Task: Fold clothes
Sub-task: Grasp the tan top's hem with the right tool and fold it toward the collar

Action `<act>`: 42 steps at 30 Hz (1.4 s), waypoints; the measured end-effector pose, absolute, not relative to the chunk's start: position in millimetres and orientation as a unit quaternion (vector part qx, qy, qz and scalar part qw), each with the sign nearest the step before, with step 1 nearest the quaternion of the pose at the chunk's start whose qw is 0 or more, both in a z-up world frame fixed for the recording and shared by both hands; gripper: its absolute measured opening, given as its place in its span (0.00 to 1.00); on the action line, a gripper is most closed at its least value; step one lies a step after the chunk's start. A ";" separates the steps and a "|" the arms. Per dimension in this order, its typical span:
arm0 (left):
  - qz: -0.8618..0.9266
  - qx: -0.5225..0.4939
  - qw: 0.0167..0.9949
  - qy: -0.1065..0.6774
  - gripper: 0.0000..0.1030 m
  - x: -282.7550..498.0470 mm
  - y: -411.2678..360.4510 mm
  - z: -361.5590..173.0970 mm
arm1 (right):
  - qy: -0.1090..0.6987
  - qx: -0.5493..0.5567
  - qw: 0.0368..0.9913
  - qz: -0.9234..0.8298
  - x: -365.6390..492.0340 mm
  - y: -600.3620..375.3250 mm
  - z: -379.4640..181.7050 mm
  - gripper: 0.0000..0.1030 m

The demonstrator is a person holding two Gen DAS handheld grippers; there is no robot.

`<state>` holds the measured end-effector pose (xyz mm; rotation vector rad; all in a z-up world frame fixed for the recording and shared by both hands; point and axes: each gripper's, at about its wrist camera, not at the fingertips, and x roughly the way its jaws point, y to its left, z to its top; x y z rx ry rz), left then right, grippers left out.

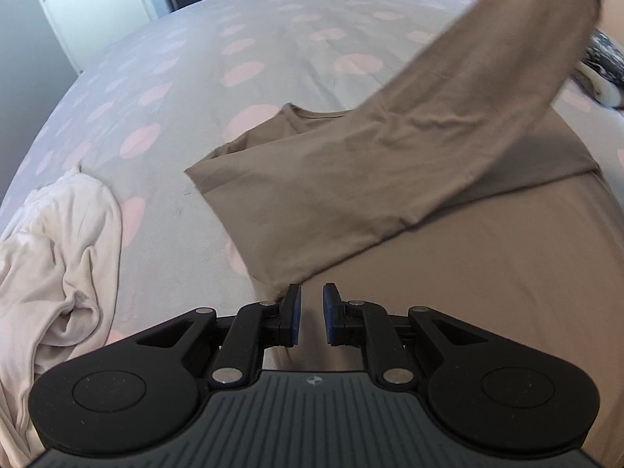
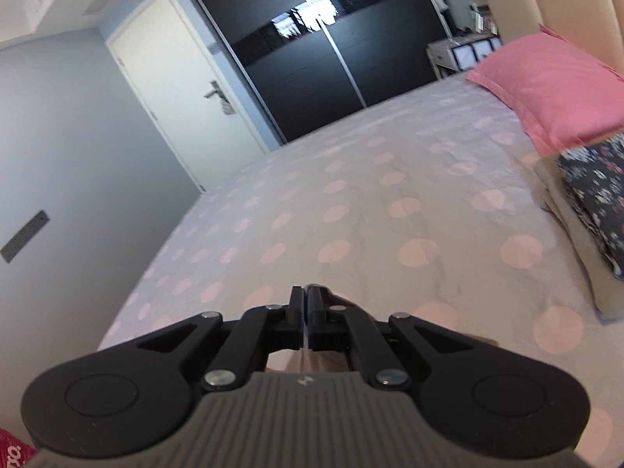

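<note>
Taupe long-sleeve top (image 1: 448,273) is spread flat on the bed (image 1: 241,39), covering the near right part of the mattress in the left wrist view, neckline (image 1: 316,113) pointing toward the far edge. One sleeve (image 1: 468,89) is lifted off the body of the top and stretches up through the air toward the top right corner of that view, a bit motion-blurred, casting a shadow on the fabric under it. The other shoulder and its folded edge lie flat, toward the middle of the bed.

The bed itself has a grey cover with pale pink dots. A pink pillow (image 2: 553,89) sits at the head end, and just in front of it near the right edge is a dark floral cushion (image 2: 596,199) on some beige fabric. A crumpled white garment (image 1: 58,257) is bunched up at the near left edge of the bed, well apart from the taupe top.

Left gripper (image 1: 312,314) hovers right over the lower body of the top, jaws apart with a clear gap, nothing in them.

Right gripper (image 2: 306,318) is up above the bed pointing at the white door (image 2: 183,89) and dark sliding wardrobe (image 2: 312,50). Its jaws are pressed nearly together, with a sliver of brownish fabric showing at the tips and underneath, so it looks clamped on the sleeve.
</note>
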<state>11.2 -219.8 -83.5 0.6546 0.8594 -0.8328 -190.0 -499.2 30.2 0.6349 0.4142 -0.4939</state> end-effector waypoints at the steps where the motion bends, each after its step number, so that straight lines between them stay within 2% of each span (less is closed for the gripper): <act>1: -0.380 0.303 0.777 0.399 0.10 13.4 -219.9 -84.7 | 0.212 0.309 0.893 -0.251 -189.9 -503.4 22.5 0.02; 8: -0.343 0.310 0.783 0.415 0.10 28.2 -221.0 -93.2 | 0.293 0.328 0.837 -0.327 -187.2 -536.8 -36.8 0.02; 10: -0.337 0.313 0.784 0.416 0.10 29.7 -220.8 -93.9 | 0.303 0.340 0.823 -0.340 -187.4 -546.6 -49.6 0.06; 14: -0.335 0.315 0.785 0.414 0.10 30.6 -222.3 -94.1 | 0.305 0.331 0.815 -0.364 -188.1 -557.8 -59.7 0.06; 15: -0.334 0.316 0.786 0.414 0.10 31.1 -222.0 -94.2 | 0.307 0.329 0.814 -0.368 -189.1 -559.6 -61.3 0.07; 18: -0.332 0.317 0.787 0.413 0.12 32.5 -221.0 -94.7 | 0.312 0.336 0.808 -0.369 -194.4 -565.3 -68.7 0.20; 24: -0.333 0.316 0.785 0.416 0.15 35.2 -219.5 -97.2 | 0.347 0.366 0.781 -0.368 -201.1 -575.3 -100.4 0.22; 26: -0.339 0.314 0.783 0.416 0.15 35.0 -219.2 -97.1 | 0.353 0.392 0.767 -0.366 -203.4 -579.4 -110.1 0.26; 30: -0.368 0.325 0.775 0.398 0.26 26.1 -219.5 -93.6 | 0.359 0.438 0.742 -0.359 -206.7 -584.4 -124.7 0.29; 35: -0.389 0.376 0.765 0.350 0.35 9.2 -215.5 -96.4 | 0.364 0.439 0.739 -0.358 -204.4 -581.5 -130.6 0.29; 36: -0.388 0.381 0.765 0.344 0.35 8.8 -214.6 -98.7 | 0.363 0.439 0.739 -0.360 -204.4 -581.7 -131.4 0.25; 37: -0.385 0.384 0.768 0.339 0.35 9.4 -214.2 -100.6 | 0.361 0.439 0.739 -0.362 -204.5 -582.1 -132.1 0.16; 40: -0.380 0.379 0.777 0.329 0.35 13.2 -215.0 -102.6 | 0.357 0.439 0.739 -0.366 -204.3 -582.2 -131.1 0.08; 41: -0.383 0.378 0.779 0.323 0.33 13.0 -216.3 -102.3 | 0.355 0.437 0.741 -0.365 -203.9 -581.6 -129.9 0.07; 42: -0.385 0.376 0.781 0.317 0.27 12.8 -217.7 -101.9 | 0.354 0.435 0.744 -0.364 -203.5 -580.9 -128.6 0.07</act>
